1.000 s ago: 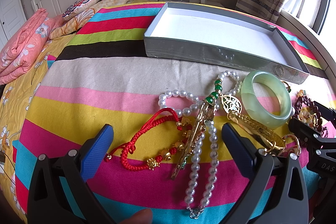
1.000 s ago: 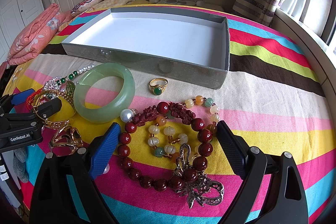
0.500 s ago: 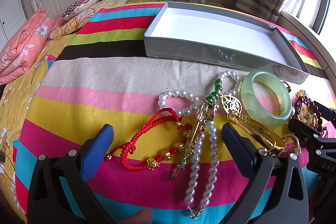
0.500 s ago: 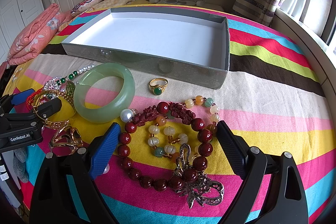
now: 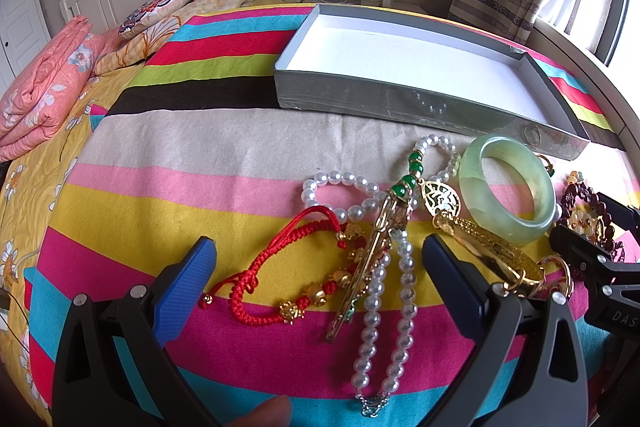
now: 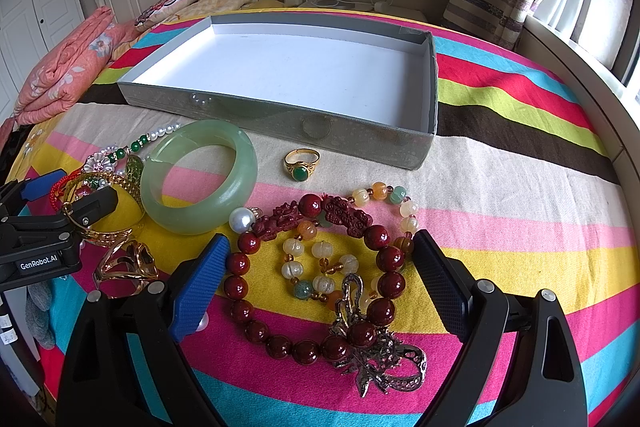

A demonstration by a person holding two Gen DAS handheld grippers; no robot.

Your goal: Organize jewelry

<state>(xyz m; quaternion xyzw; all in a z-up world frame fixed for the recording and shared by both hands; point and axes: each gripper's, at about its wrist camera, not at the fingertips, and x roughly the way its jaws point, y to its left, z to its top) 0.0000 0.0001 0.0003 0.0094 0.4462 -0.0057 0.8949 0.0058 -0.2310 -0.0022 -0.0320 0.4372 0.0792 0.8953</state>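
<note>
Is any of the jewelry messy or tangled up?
Yes. The red cord bracelet, gold hairpin and pearl necklace lie crossed over each other in a heap, and the gray box holds nothing.

Nothing is changing across the earlier pictures and this moment. In both wrist views the jewelry is lying exactly where it was, and neither pair of tongs is shifting, opening or closing. The framing of each view is matching the earlier ones line for line, so no motion of the person's hands is showing either.
</note>
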